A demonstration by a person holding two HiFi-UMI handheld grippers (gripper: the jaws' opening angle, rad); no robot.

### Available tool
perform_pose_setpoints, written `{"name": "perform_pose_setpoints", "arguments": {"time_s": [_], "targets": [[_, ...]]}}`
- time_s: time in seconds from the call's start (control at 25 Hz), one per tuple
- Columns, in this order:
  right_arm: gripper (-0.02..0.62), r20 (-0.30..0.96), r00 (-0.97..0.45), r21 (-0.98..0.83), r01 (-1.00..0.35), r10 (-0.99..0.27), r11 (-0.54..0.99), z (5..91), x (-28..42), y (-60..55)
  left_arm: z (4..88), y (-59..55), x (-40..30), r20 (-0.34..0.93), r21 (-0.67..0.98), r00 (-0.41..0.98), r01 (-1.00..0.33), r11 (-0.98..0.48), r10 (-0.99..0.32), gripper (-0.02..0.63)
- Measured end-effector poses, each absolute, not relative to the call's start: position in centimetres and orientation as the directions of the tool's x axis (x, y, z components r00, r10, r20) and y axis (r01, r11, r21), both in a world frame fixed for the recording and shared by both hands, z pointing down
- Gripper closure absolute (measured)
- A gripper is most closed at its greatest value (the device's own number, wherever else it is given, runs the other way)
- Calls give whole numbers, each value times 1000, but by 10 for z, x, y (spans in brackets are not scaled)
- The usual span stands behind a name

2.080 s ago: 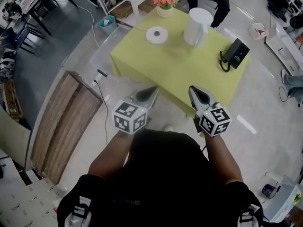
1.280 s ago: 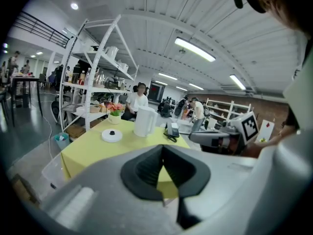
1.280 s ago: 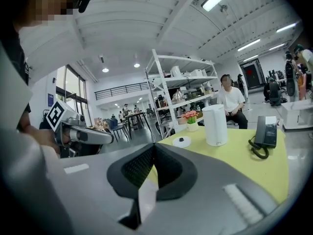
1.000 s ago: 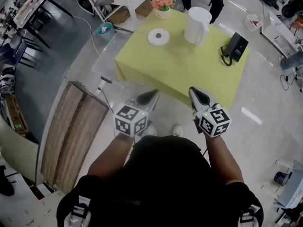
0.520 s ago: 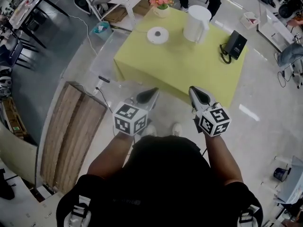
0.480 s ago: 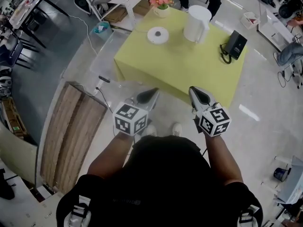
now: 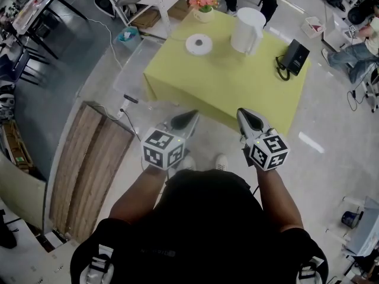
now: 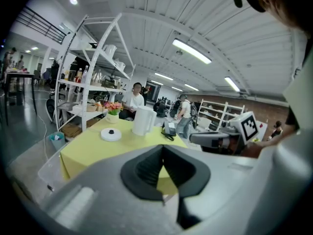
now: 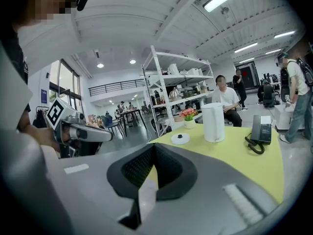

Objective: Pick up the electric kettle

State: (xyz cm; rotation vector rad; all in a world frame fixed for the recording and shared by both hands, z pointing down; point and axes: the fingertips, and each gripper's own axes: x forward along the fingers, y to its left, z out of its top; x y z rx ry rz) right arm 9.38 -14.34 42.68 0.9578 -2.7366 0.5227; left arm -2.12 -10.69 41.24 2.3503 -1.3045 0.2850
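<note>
- The electric kettle (image 7: pixel 247 31) stands upright near the tabletop's (image 7: pixel 225 87) far edge, beside its round base (image 7: pixel 198 44).
- The left gripper (image 7: pixel 192 115) and right gripper (image 7: pixel 243 113) hang short of the near edge, both closed and empty: an approach, or a retreat after setting down.
- The gripper views show the jaws meeting; the head view shows the gap to the kettle.

Black shirt (image 7: pixel 207 218), white shoes (image 7: pixel 220 161)

Kettle (image 7: pixel 247 30) far back on the table (image 7: pixel 225 90); base (image 7: pixel 198 44) left of it; telephone (image 7: pixel 294 57) right; flowers (image 7: pixel 204 1) behind base.
</note>
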Motion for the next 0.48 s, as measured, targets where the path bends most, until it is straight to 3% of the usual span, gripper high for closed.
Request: {"name": "perform_pose_setpoints", "arguments": {"time_s": [0.48], "targets": [[592, 294, -770, -261, -635, -566, 727, 424, 94, -136, 411, -99, -19, 376, 278, 541, -841, -465, -752, 604]]}}
